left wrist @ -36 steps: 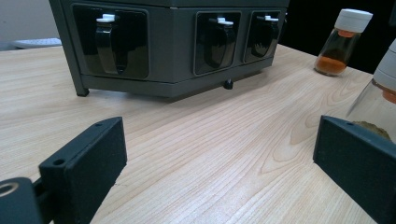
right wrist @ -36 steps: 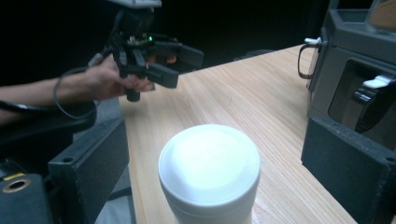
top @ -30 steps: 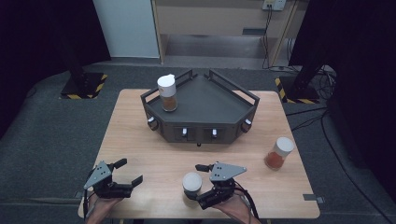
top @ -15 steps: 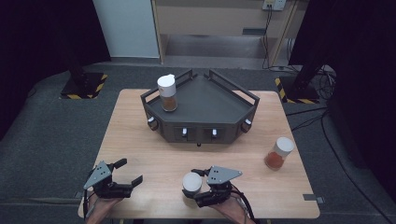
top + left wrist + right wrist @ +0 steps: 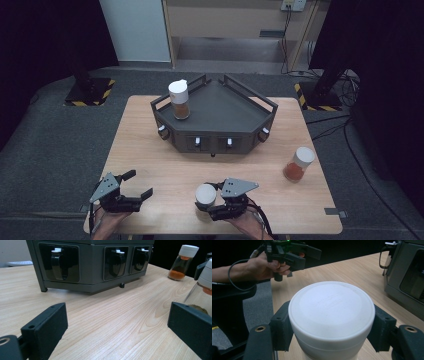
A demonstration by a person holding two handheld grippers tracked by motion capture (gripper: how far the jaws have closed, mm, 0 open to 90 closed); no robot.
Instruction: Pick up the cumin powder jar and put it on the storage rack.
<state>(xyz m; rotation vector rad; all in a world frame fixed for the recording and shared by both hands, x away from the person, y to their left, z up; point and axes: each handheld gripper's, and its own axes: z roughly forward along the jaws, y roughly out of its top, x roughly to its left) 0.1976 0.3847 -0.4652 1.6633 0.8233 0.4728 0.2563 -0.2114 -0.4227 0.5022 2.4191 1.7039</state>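
Note:
A white-capped jar (image 5: 205, 196) stands near the table's front edge, and my right gripper (image 5: 209, 204) is shut on it. In the right gripper view, both black jaws press the sides of its white cap (image 5: 331, 307). My left gripper (image 5: 134, 186) rests open at the front left, its jaws wide apart with bare wood between them (image 5: 117, 325). A second jar (image 5: 179, 100) of brown powder stands upright on the left corner of the dark grey rack (image 5: 235, 107). A third jar (image 5: 298, 164) with orange powder stands on the table at the right.
The rack's front face (image 5: 92, 260) carries several recessed slots with white-tipped latches. In the left gripper view the held jar (image 5: 203, 287) is close on the right and the orange jar (image 5: 183, 262) farther back. A hand (image 5: 262, 267) holds the left gripper beyond the cap.
The right gripper has shifted slightly around the white-capped jar. The left gripper and the other jars have stayed put.

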